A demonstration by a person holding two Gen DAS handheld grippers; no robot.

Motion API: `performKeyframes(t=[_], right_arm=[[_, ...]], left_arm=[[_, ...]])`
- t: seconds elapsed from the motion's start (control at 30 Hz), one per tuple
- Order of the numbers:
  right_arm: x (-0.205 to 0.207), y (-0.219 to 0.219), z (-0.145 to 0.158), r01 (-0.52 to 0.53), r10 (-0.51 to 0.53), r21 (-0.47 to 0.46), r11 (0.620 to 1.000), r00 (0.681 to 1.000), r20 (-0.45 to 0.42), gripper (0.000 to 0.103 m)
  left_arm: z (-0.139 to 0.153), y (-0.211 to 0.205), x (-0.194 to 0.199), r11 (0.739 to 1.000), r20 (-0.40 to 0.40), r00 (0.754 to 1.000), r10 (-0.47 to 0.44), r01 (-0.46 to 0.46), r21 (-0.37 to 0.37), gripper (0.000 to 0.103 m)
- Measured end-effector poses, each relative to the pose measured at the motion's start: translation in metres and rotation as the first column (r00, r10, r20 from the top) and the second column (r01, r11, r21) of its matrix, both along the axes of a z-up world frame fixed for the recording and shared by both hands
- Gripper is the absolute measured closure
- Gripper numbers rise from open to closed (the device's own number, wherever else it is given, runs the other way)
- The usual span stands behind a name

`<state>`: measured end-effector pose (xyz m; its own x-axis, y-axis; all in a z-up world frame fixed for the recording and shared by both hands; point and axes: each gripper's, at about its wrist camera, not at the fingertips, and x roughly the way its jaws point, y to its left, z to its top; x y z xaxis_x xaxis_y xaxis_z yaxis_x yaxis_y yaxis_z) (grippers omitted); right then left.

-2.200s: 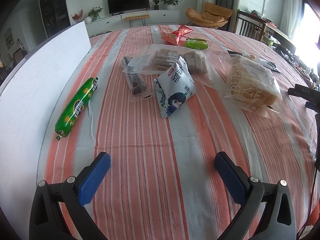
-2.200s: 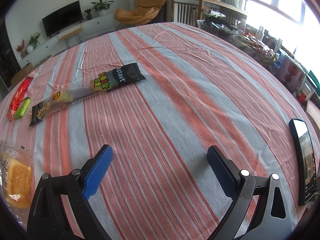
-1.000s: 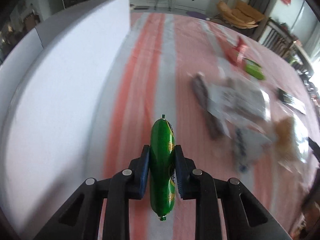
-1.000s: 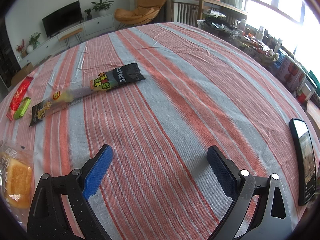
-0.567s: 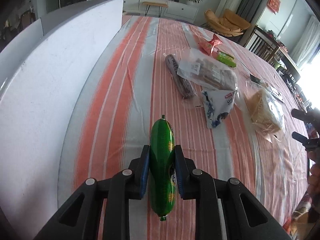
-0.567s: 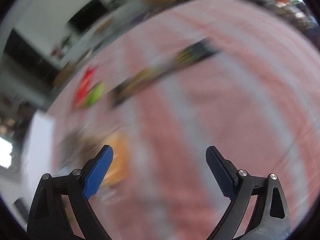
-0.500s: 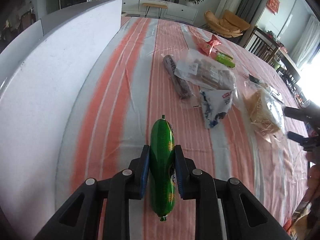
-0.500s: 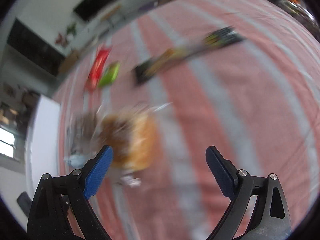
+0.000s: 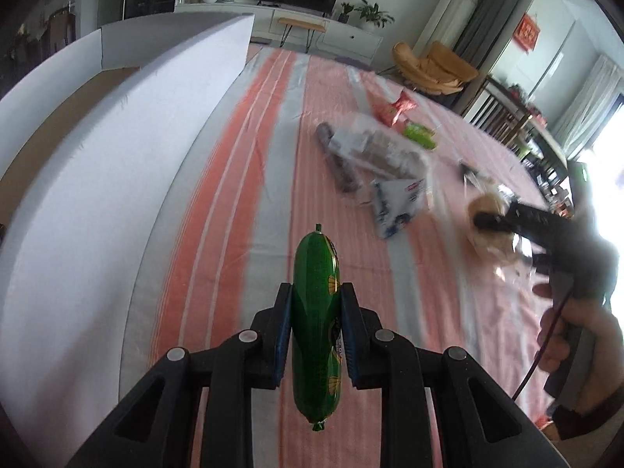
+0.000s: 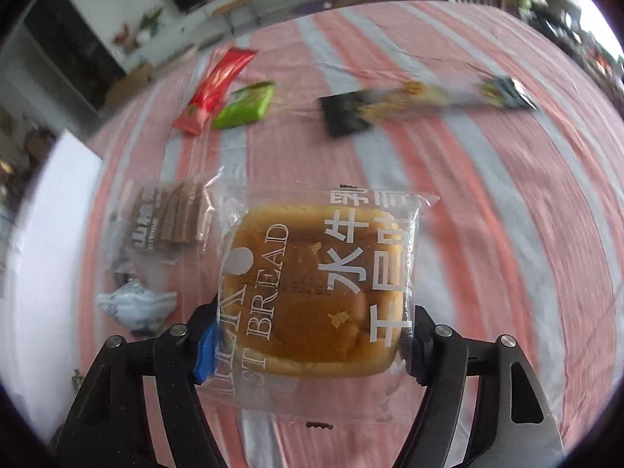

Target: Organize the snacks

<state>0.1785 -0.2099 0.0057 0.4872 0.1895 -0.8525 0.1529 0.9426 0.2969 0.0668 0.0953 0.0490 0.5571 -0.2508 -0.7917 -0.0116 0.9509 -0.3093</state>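
Closest to me, my left gripper is clenched on the green sausage snack, which stands up between the blue pads and hangs clear of the striped tablecloth. My right gripper has just been closing, and the clear-wrapped bread sits between its jaws; both pads look to be against the wrapper's sides, so I read this as a grip, though whether it is firm I cannot tell. Just beyond the bread lie the brown biscuit pack and a small blue-and-white pouch. Further out rest the green packet, the red packet touching it, and the long dark-ended snack bar. Along the left side of the table runs the white box, its brown floor showing at the far end.

I judge this the gathering step: two snacks in hand, none in the box yet. Next I need to carry both over the white wall and let go inside, keeping the soft bread from being crushed.
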Motion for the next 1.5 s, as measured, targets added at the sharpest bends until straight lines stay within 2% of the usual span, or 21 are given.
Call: performKeyframes(t=[0.07,0.17,0.27,0.33,0.43,0.47,0.53,0.57,0.63,0.67,0.7,0.77,0.8,0.93,1.07,1.1,1.2,1.3,1.4,1.47,1.5], right_arm=[[-0.015,-0.002,0.026,-0.021,0.019,0.025,0.999,0.999,0.051,0.029],[-0.032,0.023,0.076,-0.127,0.117,0.077,0.989,0.984,0.132,0.029],[-0.044,0.08,0.142,-0.301,0.261,0.13,0.945,0.931,0.253,0.029],[-0.049,0.125,0.177,-0.412,0.352,0.149,0.899,0.881,0.317,0.029],[-0.053,0.208,0.21,-0.557,0.478,0.134,0.82,0.793,0.377,0.028],[-0.055,0.241,0.215,-0.608,0.527,0.12,0.784,0.756,0.389,0.028],[-0.054,0.293,0.211,-0.678,0.611,0.095,0.729,0.707,0.355,0.026],[-0.054,0.315,0.204,-0.702,0.65,0.083,0.707,0.692,0.313,0.023],[-0.056,0.345,0.19,-0.724,0.688,0.063,0.687,0.677,0.261,0.022],[-0.059,0.351,0.187,-0.726,0.692,0.057,0.685,0.673,0.262,0.022],[-0.063,0.353,0.186,-0.726,0.69,0.052,0.685,0.671,0.272,0.022],[-0.07,0.348,0.187,-0.734,0.691,0.055,0.677,0.659,0.296,0.019],[-0.074,0.342,0.188,-0.736,0.689,0.051,0.676,0.655,0.31,0.016],[-0.064,0.31,0.189,-0.714,0.665,0.011,0.7,0.658,0.353,0.016],[-0.056,0.25,0.17,-0.63,0.595,-0.054,0.775,0.698,0.399,0.016],[-0.056,0.233,0.161,-0.597,0.573,-0.077,0.799,0.716,0.4,0.016],[-0.049,0.167,0.111,-0.451,0.493,-0.199,0.87,0.793,0.357,0.016],[-0.046,0.105,0.058,-0.32,0.407,-0.317,0.893,0.873,0.267,0.016],[-0.052,0.047,0.018,-0.235,0.324,-0.368,0.9,0.924,0.202,0.016],[-0.057,0.017,0.003,-0.188,0.273,-0.384,0.904,0.945,0.18,0.016],[-0.059,0.004,-0.002,-0.168,0.251,-0.389,0.906,0.952,0.173,0.016]], left_arm=[[0.015,0.001,-0.003,0.999,0.024,1.0,-0.006,0.007,-0.054,0.08],[0.052,0.013,-0.012,0.982,0.087,0.996,-0.012,0.029,-0.188,0.08],[0.09,0.042,-0.024,0.97,0.161,0.987,0.029,0.011,-0.241,0.08],[0.119,0.078,-0.037,0.975,0.218,0.97,0.106,-0.058,-0.215,0.08],[0.14,0.129,-0.053,0.972,0.253,0.942,0.22,-0.192,-0.134,0.08],[0.142,0.148,-0.057,0.963,0.253,0.93,0.267,-0.251,-0.095,0.08],[0.139,0.182,-0.064,0.933,0.242,0.905,0.351,-0.36,-0.006,0.08],[0.135,0.196,-0.066,0.911,0.236,0.89,0.39,-0.41,0.038,0.075],[0.125,0.222,-0.072,0.868,0.209,0.861,0.464,-0.489,0.09,0.044],[0.12,0.232,-0.075,0.851,0.193,0.848,0.493,-0.516,0.094,0.015],[0.116,0.239,-0.08,0.837,0.189,0.834,0.518,-0.54,0.089,0.006],[0.109,0.244,-0.09,0.82,0.198,0.813,0.547,-0.568,0.064,0.006],[0.106,0.243,-0.09,0.822,0.196,0.814,0.547,-0.566,0.057,0.006],[0.099,0.229,-0.079,0.837,0.182,0.826,0.534,-0.546,0.026,0.006],[0.108,0.182,-0.063,0.885,0.21,0.865,0.455,-0.465,0.0,0.006],[0.112,0.164,-0.059,0.904,0.225,0.881,0.417,-0.429,0.004,0.006],[0.118,0.115,-0.047,0.949,0.248,0.921,0.302,-0.315,0.013,0.005],[0.117,0.056,-0.036,0.987,0.249,0.957,0.15,-0.16,0.021,0.003],[0.095,-0.007,-0.018,0.999,0.199,0.98,-0.017,0.009,0.042,0.002],[0.076,-0.034,-0.009,0.997,0.159,0.984,-0.078,0.072,0.041,0.002],[0.058,-0.05,-0.001,0.994,0.133,0.986,-0.099,0.092,0.054,0.002]])
